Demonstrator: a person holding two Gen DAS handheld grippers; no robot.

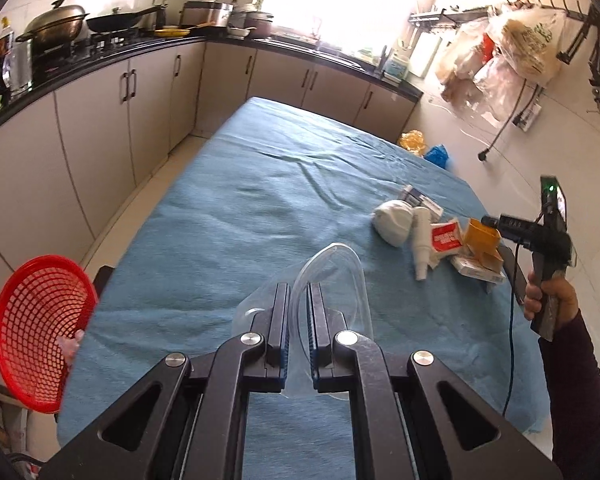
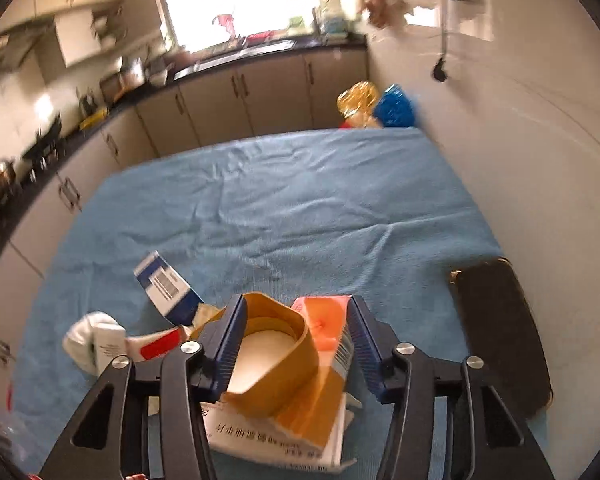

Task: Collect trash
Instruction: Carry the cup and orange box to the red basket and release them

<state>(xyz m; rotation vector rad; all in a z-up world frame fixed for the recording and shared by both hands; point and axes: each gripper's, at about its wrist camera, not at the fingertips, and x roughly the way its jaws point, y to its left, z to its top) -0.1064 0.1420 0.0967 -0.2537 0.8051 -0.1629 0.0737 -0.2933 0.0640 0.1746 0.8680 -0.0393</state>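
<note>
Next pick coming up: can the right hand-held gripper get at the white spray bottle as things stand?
Probably not yet. The right hand-held gripper has its jaws around the orange carton, so it looks occupied. The white spray bottle lies uncovered on the blue cloth beside the pile, so access looks free once the carton is dropped.

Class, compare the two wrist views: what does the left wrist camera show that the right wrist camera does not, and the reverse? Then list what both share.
Only the left wrist view shows the red mesh basket, the clear plastic bag pinched in the left gripper, and the person's right hand.

Only the right wrist view shows the black phone and the right gripper straddling the yellow carton.

Both share the blue tablecloth, white spray bottle and kitchen cabinets.
</note>
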